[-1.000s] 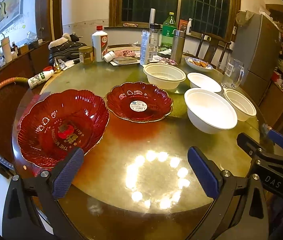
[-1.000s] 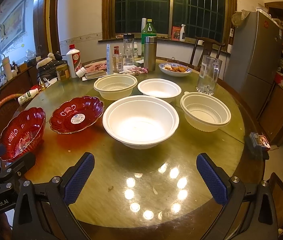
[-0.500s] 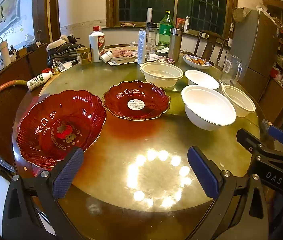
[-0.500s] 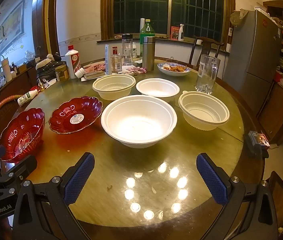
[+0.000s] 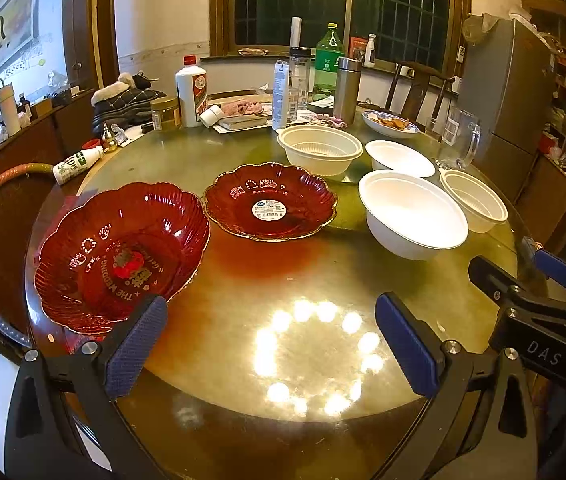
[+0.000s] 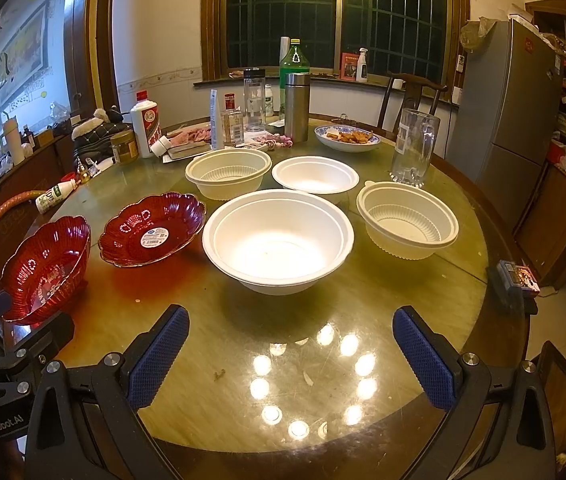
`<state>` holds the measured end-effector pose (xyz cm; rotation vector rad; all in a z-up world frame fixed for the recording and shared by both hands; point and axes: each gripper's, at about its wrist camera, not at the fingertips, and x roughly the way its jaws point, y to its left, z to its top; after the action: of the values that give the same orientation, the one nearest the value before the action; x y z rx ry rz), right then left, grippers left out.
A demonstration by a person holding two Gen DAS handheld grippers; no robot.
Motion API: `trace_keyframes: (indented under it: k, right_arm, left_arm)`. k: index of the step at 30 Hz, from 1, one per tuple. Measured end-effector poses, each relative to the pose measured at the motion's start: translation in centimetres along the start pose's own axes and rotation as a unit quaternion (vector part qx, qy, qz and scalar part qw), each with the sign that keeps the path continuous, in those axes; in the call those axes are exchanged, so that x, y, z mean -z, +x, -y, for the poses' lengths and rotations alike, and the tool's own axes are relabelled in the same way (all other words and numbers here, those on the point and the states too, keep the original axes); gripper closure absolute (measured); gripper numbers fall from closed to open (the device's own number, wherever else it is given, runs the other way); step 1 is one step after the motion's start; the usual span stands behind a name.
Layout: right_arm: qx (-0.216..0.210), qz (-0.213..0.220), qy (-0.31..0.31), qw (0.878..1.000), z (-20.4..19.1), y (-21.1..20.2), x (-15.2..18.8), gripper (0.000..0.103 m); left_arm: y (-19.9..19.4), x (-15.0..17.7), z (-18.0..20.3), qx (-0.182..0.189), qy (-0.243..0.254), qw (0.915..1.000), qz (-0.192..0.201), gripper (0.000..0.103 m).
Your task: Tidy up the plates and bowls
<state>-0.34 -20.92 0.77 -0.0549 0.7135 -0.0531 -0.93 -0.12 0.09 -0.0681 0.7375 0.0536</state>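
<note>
Glass covers the round wooden counter (image 6: 463,280), and a ring of ceiling-lamp reflections shines on its near edge. Dark barred windows fill the far wall, with a grey refrigerator (image 6: 515,120) off to the right.

On the counter's left side sit two red scalloped glass dishes, close together but apart: the deeper red bowl (image 5: 119,256) nearest the edge, and the shallower red plate (image 5: 271,200) with a white sticker in its middle just beyond it. To their right stands the large white bowl (image 6: 279,236), nearest the right claw. Behind it are a cream ribbed bowl (image 6: 229,172) and a shallow white bowl (image 6: 315,176), and to its right a second cream ribbed bowl (image 6: 407,220). All are upright and separate, none stacked.

Farther back stand a glass mug (image 6: 415,148), a steel flask (image 6: 297,106), a green bottle (image 6: 294,60), a white liquor bottle (image 6: 145,122) and a blue-rimmed dish of food (image 6: 347,136).

The left claw (image 5: 271,344) hovers over the near edge, spread wide and holding nothing, its left pad in front of the red bowl's rim. The right claw (image 6: 291,360) is likewise spread and empty, facing the large white bowl.
</note>
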Motion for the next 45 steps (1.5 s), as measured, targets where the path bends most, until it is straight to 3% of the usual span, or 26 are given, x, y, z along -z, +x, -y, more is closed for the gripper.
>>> trace_keyframes:
  k: [17,21,25,27,30,33,36,38,40,41,43,45]
  right_arm:
    - [-0.003,0.001,-0.003,1.0,-0.7,-0.2,-0.1,0.0]
    - [-0.019,0.003,0.0,1.0,-1.1,-0.1,-0.4,0.0]
    - [-0.062,0.008,0.007,0.998,-2.3,-0.1,-1.0,0.0]
    - [-0.1,-0.001,0.009,0.995,-3.6,0.3,-1.4,0.0]
    - [-0.168,-0.027,0.012,0.985,-6.1,1.4,-1.9,0.0]
    - [-0.231,-0.062,0.012,0.971,-9.3,3.1,-2.3,0.0]
    - [-0.27,-0.09,0.011,0.958,-12.5,4.6,-2.6,0.002]
    - [-0.287,-0.109,0.011,0.952,-14.5,5.9,-2.9,0.003]
    - [-0.298,-0.13,0.02,0.946,-16.1,7.5,-3.0,0.022]
    - [-0.3,-0.14,0.026,0.943,-16.6,8.3,-3.0,0.031]
    - [-0.298,-0.177,0.042,0.937,-17.6,10.5,-2.8,0.061]
    - [-0.3,-0.209,0.052,0.929,-18.2,12.2,-2.3,0.064]
  left_arm:
    - [-0.9,-0.2,-1.0,0.007,-0.007,0.9999,0.013,0.0]
    - [-2.7,-0.5,-2.7,0.007,-0.017,0.9991,0.038,0.0]
    - [-5.8,-1.1,-6.7,-0.023,-0.046,0.994,0.097,0.0]
    - [-6.3,-1.3,-9.4,-0.039,-0.062,0.9918,0.105,0.0]
    - [-4.6,-0.8,-14.2,-0.057,-0.097,0.992,0.058,0.0]
    - [-3.1,0.2,-17.9,-0.078,-0.141,0.9864,0.031,0.0]
    - [-1.2,1.1,-21.1,-0.084,-0.204,0.9754,0.007,0.001]
    - [0.1,1.3,-22.3,-0.08,-0.235,0.9687,0.0,0.009]
    - [1.2,1.6,-22.9,-0.086,-0.242,0.9664,-0.011,0.015]
    - [2.3,1.5,-23.0,-0.092,-0.241,0.9657,-0.027,0.024]
    - [4.0,1.7,-23.0,-0.089,-0.242,0.965,-0.047,0.029]
    - [5.4,2.0,-22.8,-0.091,-0.242,0.9635,-0.069,0.03]
